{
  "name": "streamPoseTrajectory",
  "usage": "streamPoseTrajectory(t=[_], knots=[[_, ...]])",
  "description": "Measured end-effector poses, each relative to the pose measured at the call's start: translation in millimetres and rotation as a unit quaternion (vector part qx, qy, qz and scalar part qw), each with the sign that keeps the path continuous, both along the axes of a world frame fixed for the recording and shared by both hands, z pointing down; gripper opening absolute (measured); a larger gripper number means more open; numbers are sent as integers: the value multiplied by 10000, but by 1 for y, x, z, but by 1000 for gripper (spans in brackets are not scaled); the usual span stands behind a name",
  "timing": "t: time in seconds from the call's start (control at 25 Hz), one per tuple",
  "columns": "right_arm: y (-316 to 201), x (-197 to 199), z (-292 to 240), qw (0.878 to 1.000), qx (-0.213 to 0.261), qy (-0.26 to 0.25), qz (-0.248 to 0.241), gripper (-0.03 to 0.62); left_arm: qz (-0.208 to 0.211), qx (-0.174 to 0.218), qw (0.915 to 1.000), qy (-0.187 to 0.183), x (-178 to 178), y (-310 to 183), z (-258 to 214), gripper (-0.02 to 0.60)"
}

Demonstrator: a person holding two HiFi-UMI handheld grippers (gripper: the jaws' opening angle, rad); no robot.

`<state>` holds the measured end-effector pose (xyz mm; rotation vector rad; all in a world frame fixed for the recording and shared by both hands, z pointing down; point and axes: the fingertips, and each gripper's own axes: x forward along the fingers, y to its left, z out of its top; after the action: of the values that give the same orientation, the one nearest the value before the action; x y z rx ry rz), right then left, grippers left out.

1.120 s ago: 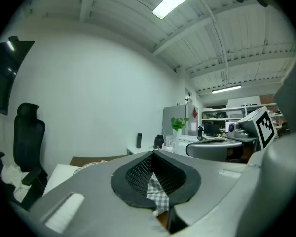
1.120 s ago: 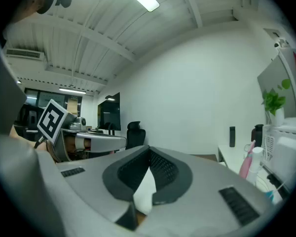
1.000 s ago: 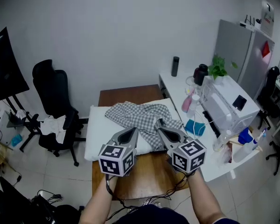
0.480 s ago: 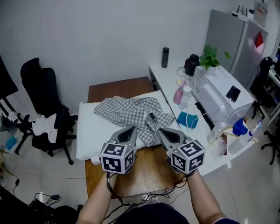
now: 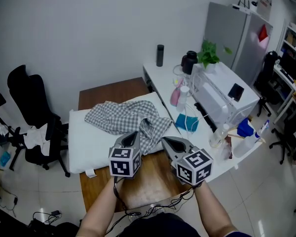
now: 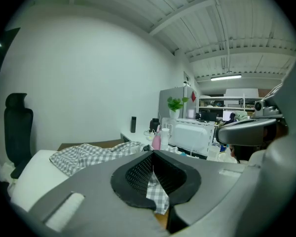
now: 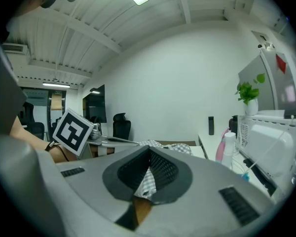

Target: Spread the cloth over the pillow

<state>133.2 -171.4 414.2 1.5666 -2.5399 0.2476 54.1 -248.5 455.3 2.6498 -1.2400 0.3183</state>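
A grey-and-white checked cloth [image 5: 123,120] lies bunched on a white pillow [image 5: 86,144], which rests on a brown wooden table [image 5: 108,87]. My left gripper [image 5: 133,135] is at the cloth's near edge and shut on it. In the left gripper view a fold of the cloth [image 6: 157,194] hangs pinched between the dark pads of that gripper [image 6: 153,154]. My right gripper [image 5: 164,141] holds the near right edge of the cloth. A strip of cloth [image 7: 147,180] sits between its closed jaws [image 7: 149,151]. The two grippers are side by side, close together.
A white counter [image 5: 160,80] runs along the table's right side with a microwave [image 5: 222,95], a black bottle [image 5: 160,55], a pink bottle [image 5: 176,95], a plant [image 5: 208,57] and a blue cloth [image 5: 186,122]. A black office chair [image 5: 32,107] stands at the left.
The head view has swung, so table, pillow and counter sit further left and lower in frame. Both grippers keep their hold at the cloth's near edge.
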Motion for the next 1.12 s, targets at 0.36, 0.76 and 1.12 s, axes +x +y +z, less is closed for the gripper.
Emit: streamPoseTrajectory(t=[0.36, 0.76, 1.12], knots=[[-6, 21, 7, 9999, -86, 19, 100, 15, -193, -327, 9992, -125, 19, -32, 37, 110], [-24, 39, 16, 9997, -186, 57, 167, 15, -410, -568, 9971, -293, 34, -70, 68, 187], [-36, 55, 24, 9991, -289, 65, 287, 15, -410, -611, 9969, -266, 43, -86, 77, 146]])
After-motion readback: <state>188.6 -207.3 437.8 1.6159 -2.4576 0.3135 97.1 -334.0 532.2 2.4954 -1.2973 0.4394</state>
